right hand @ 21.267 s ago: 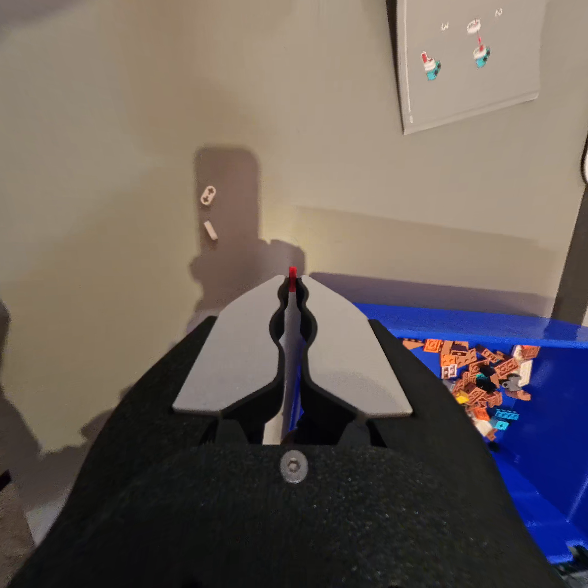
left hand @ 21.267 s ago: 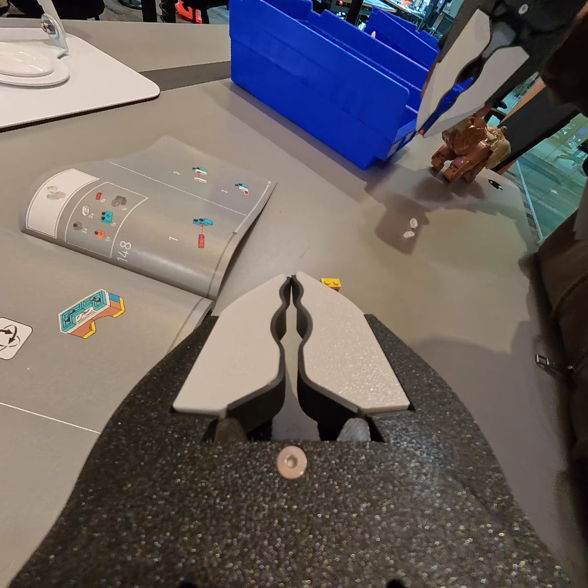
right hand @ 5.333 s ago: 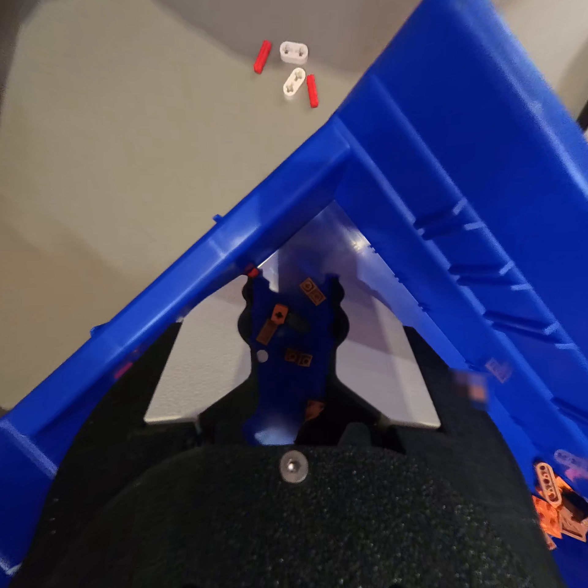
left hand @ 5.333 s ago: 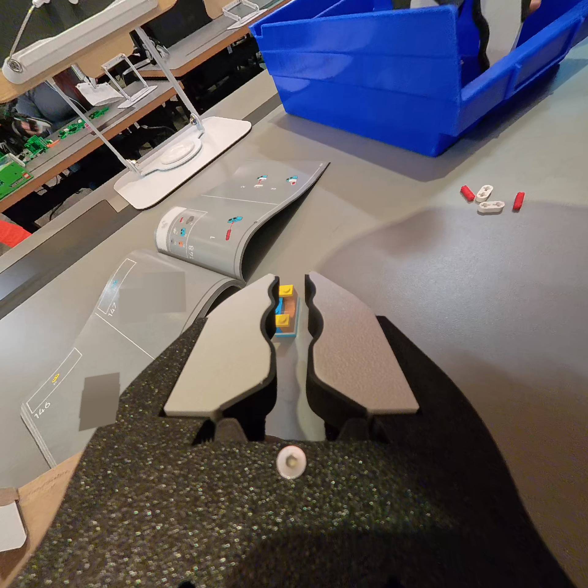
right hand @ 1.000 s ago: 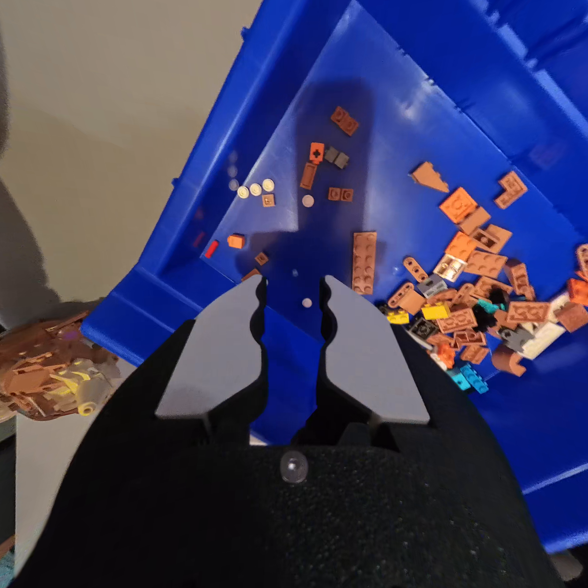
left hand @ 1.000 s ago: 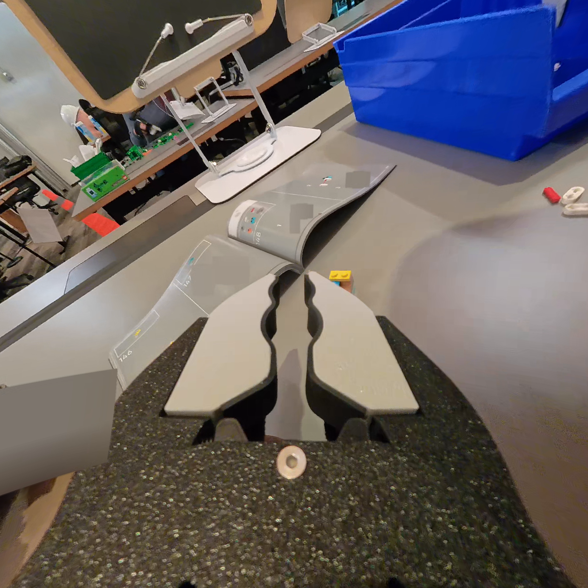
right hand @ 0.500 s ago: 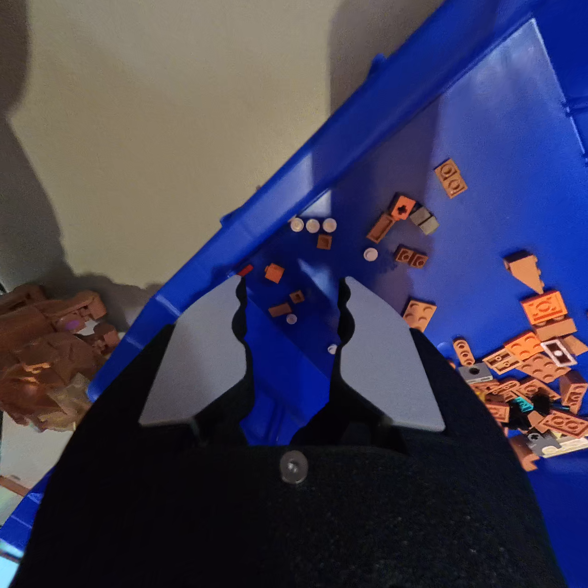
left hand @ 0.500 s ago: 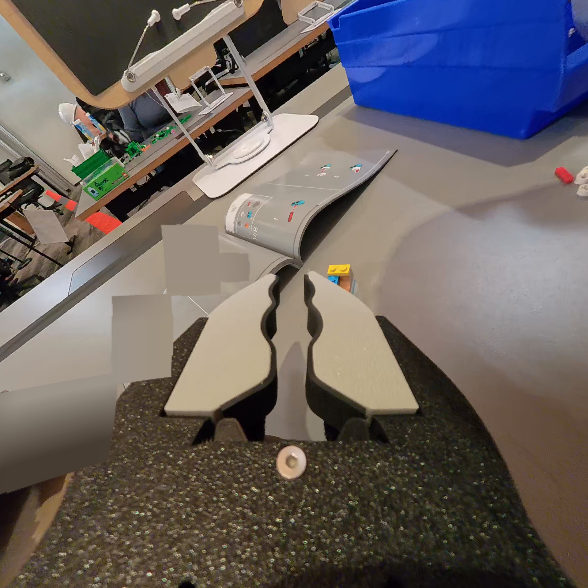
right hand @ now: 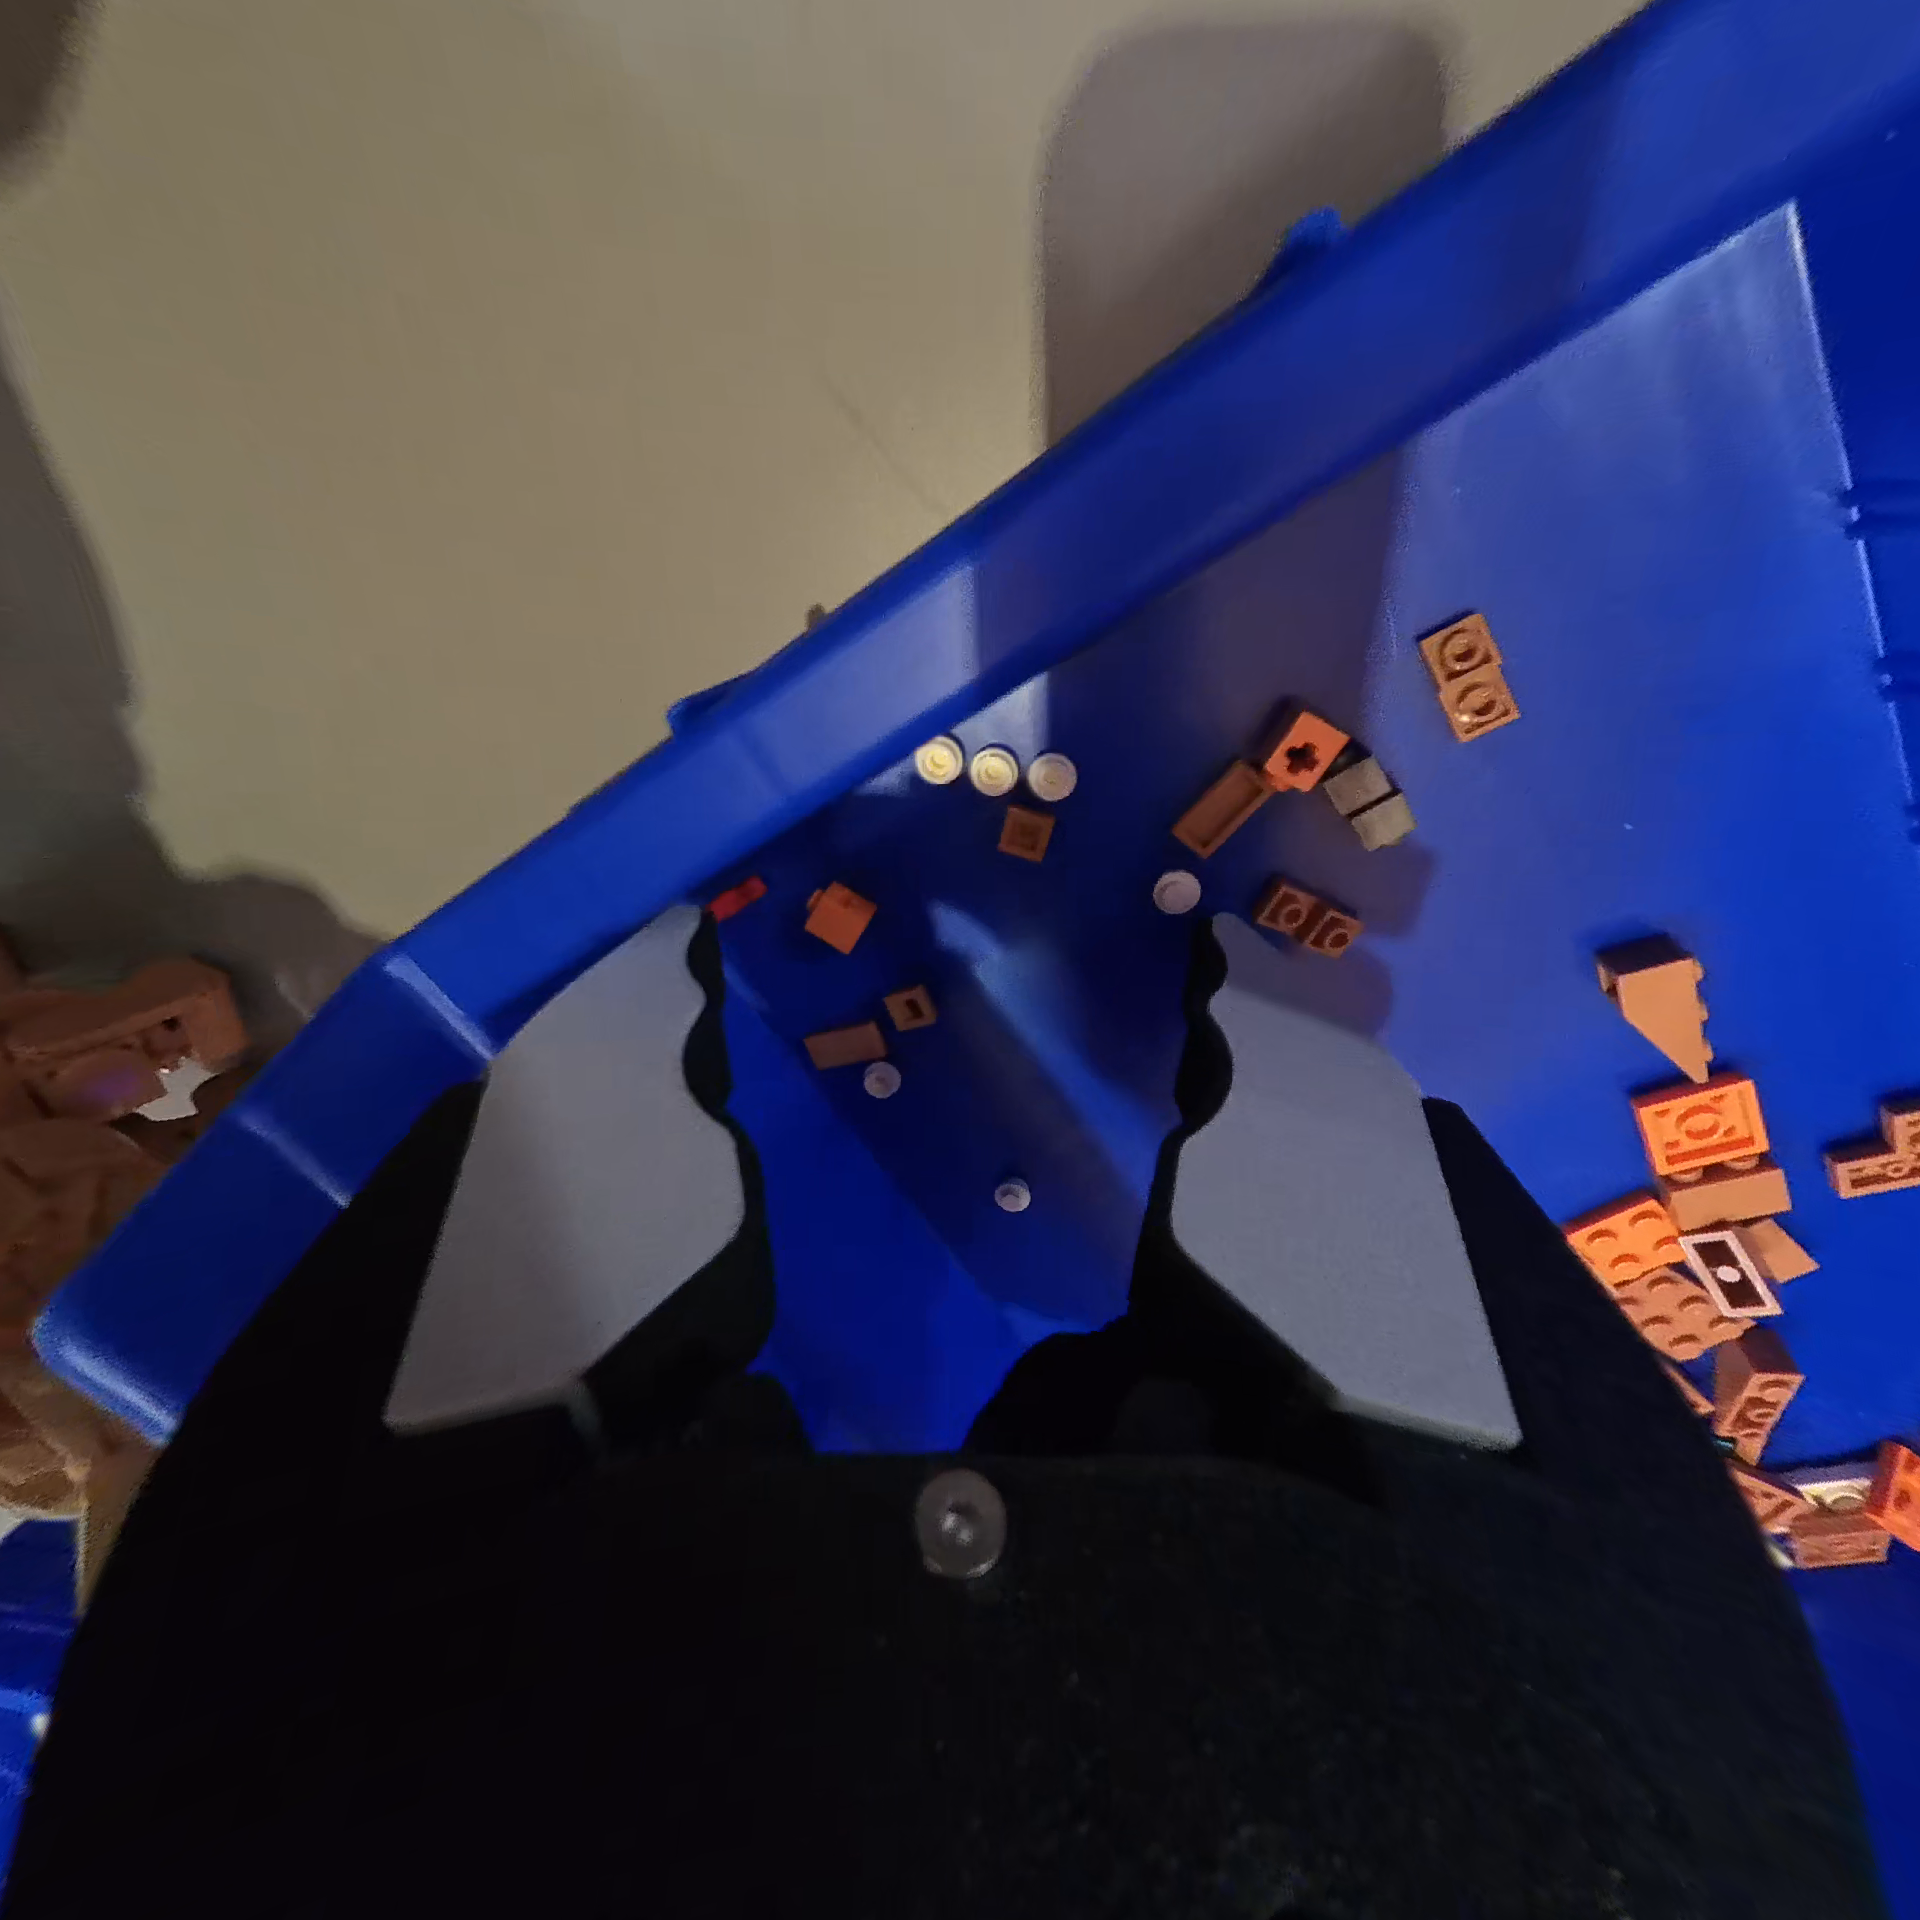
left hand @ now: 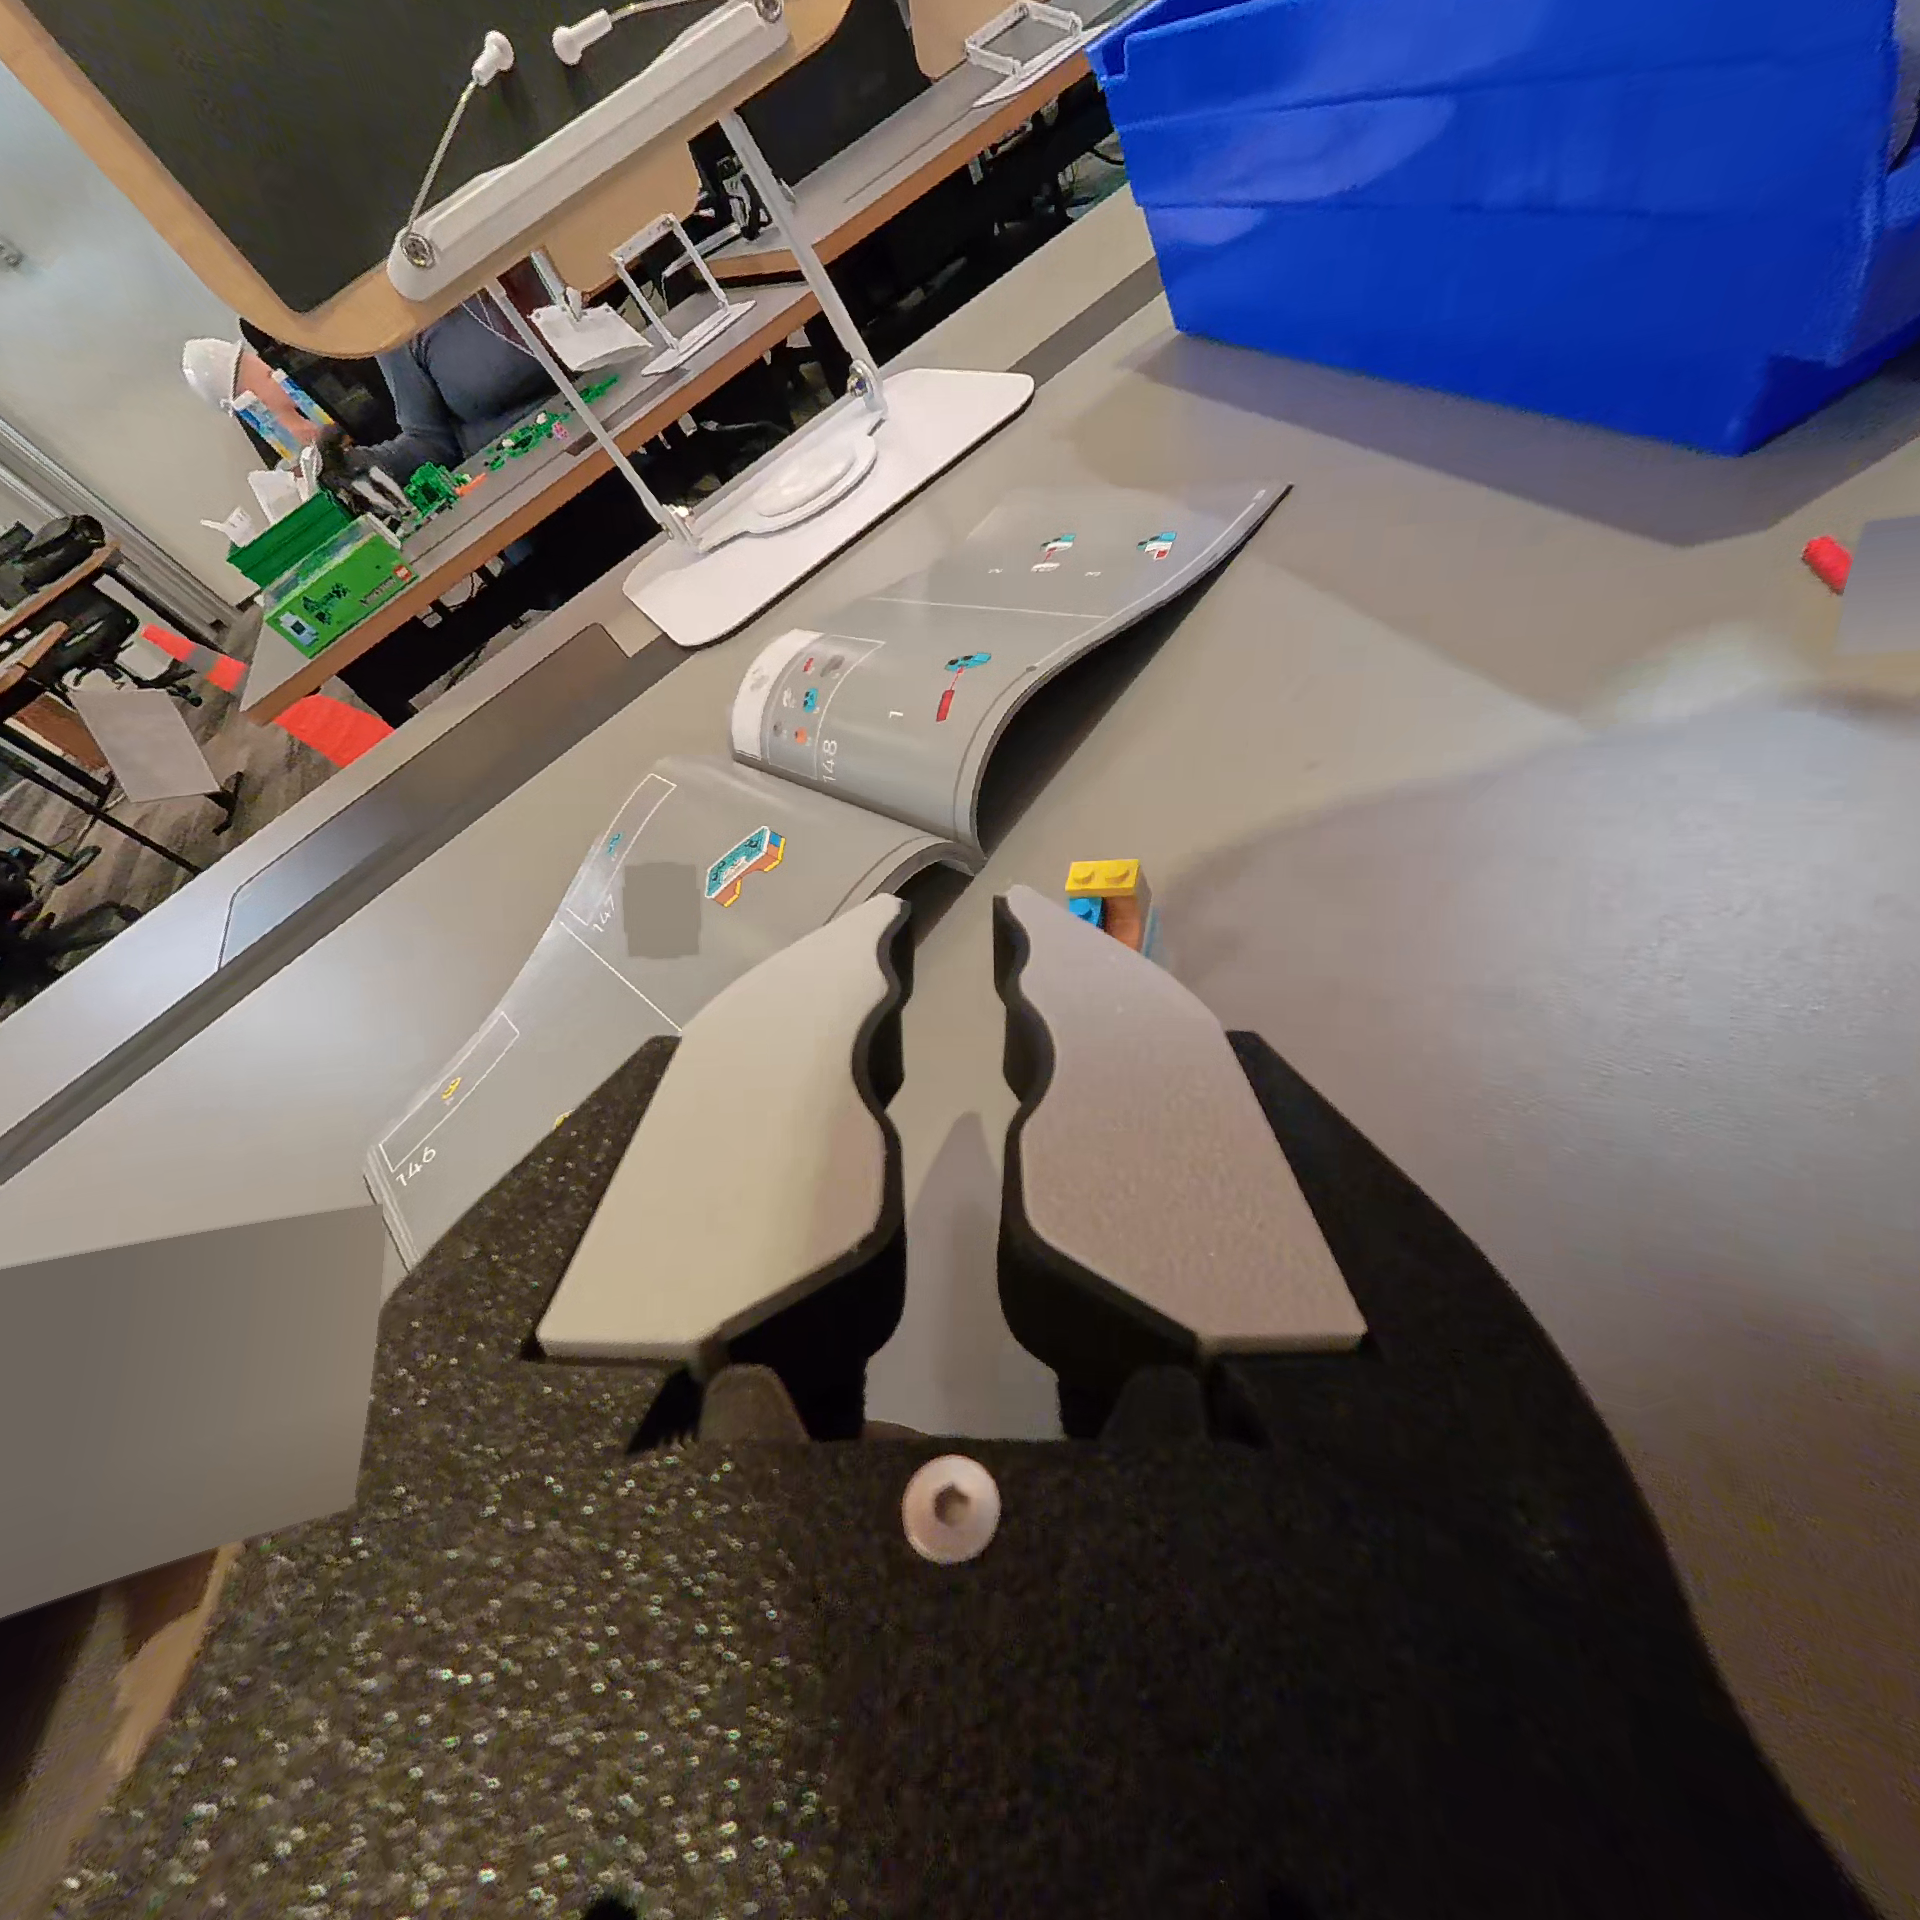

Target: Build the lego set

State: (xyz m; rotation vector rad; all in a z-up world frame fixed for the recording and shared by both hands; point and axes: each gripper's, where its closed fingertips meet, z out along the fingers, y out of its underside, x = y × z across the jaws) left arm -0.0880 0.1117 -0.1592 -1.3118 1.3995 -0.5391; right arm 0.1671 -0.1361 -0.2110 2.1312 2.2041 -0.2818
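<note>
my right tool (right hand: 956, 935) hangs wide open and empty over the blue bin (right hand: 1143, 499); loose orange bricks (right hand: 1694, 1127) lie at 3 o'clock. left tool (left hand: 951, 914) slightly parted, empty.

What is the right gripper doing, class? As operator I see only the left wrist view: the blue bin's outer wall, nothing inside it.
Observer: The right gripper is open and empty, reaching into the blue bin.
Operator: What lies just ahead of it?
Observer: Small loose pieces on the bin floor: a brown tile and a pale round stud.
Operator: Anything outside the bin?
Observer: A brown built model sits beside the bin's corner.
</note>
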